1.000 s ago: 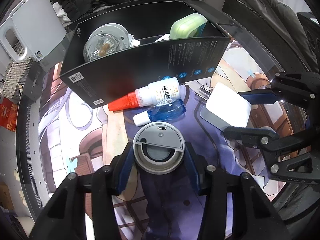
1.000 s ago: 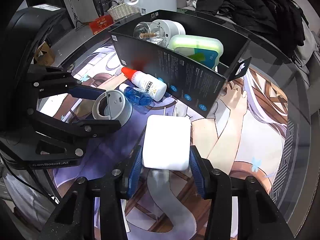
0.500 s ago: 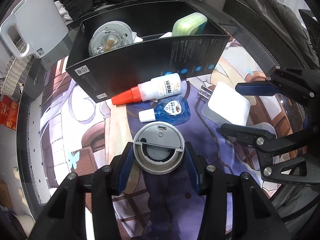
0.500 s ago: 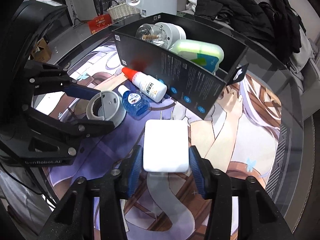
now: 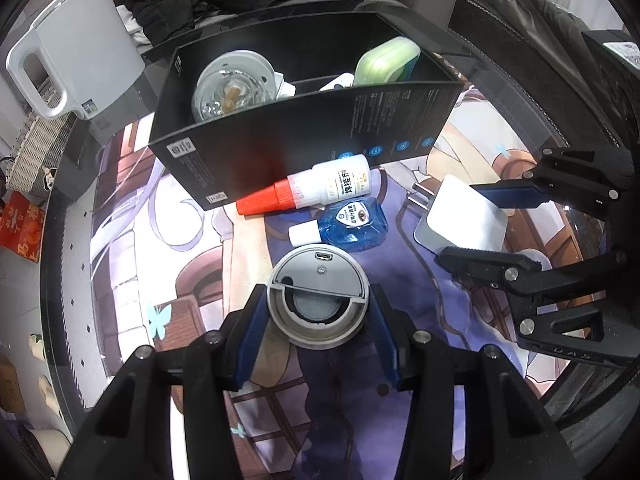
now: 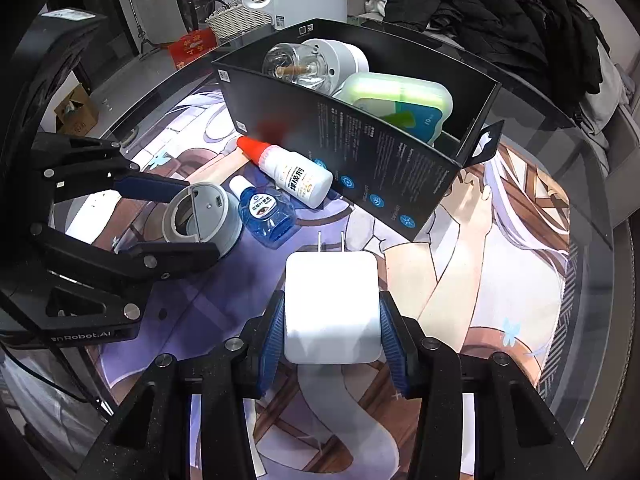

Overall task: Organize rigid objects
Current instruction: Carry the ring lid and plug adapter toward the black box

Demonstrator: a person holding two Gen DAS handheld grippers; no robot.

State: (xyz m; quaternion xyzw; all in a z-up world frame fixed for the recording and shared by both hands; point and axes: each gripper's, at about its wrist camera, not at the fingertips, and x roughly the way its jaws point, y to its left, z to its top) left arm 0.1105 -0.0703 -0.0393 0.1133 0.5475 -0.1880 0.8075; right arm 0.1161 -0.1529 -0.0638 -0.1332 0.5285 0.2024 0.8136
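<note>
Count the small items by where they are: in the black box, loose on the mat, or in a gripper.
In the black box: 2
Loose on the mat: 2
In a gripper: 2
Total: 6

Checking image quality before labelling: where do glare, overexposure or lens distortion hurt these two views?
Right wrist view: white square charger is overexposed, its face detail lost. Left wrist view: black open cardboard box bows under fisheye distortion; the glass tabletop carries reflections. Both stay sharp.
</note>
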